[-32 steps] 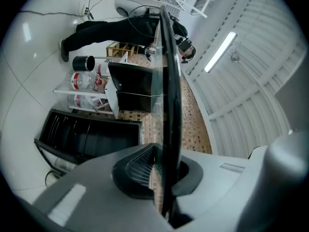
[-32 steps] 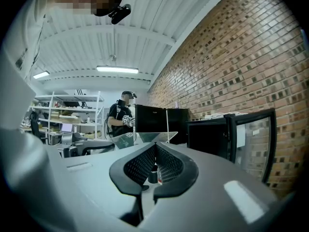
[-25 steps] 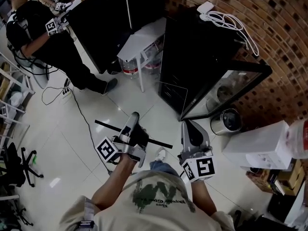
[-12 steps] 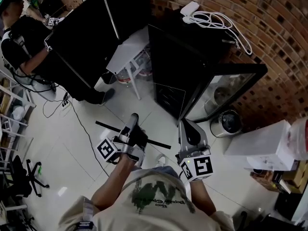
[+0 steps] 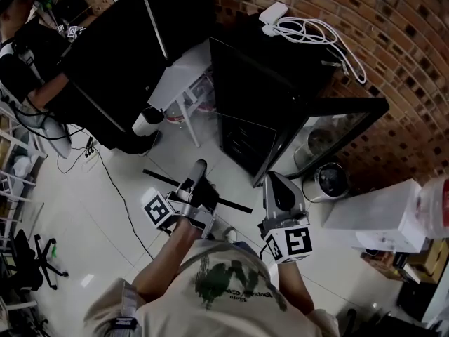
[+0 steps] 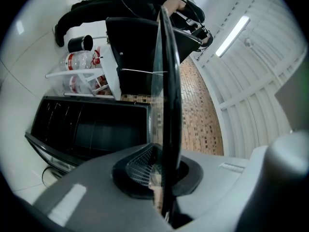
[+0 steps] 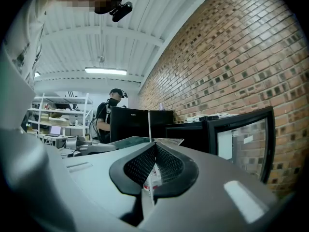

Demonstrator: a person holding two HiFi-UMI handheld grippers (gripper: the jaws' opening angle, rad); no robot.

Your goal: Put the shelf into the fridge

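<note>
I hold the shelf, a clear glass pane with a black trim bar [image 5: 160, 177], level between both grippers in front of the small black fridge [image 5: 280, 69]. My left gripper [image 5: 198, 168] is shut on the trim edge, which runs up the left gripper view as a dark strip [image 6: 167, 81]. The right gripper [image 5: 275, 180] is shut on the bare glass edge, a thin line [image 7: 150, 124] in the right gripper view. The fridge door [image 5: 330, 121] stands open to the right, and the dark inside [image 5: 242, 128] faces me.
A white power strip and cable [image 5: 309, 27] lie on the fridge top. A steel bin [image 5: 324, 181] stands below the door, a white box [image 5: 379, 216] at the right. Left of the fridge are a white table [image 5: 186, 76] with bottles, a black cabinet [image 5: 126, 41] and another person [image 5: 28, 41].
The fridge has drawn a little closer in the head view, its open front now just beyond the shelf's far edge. Both grippers keep their hold on the shelf.
</note>
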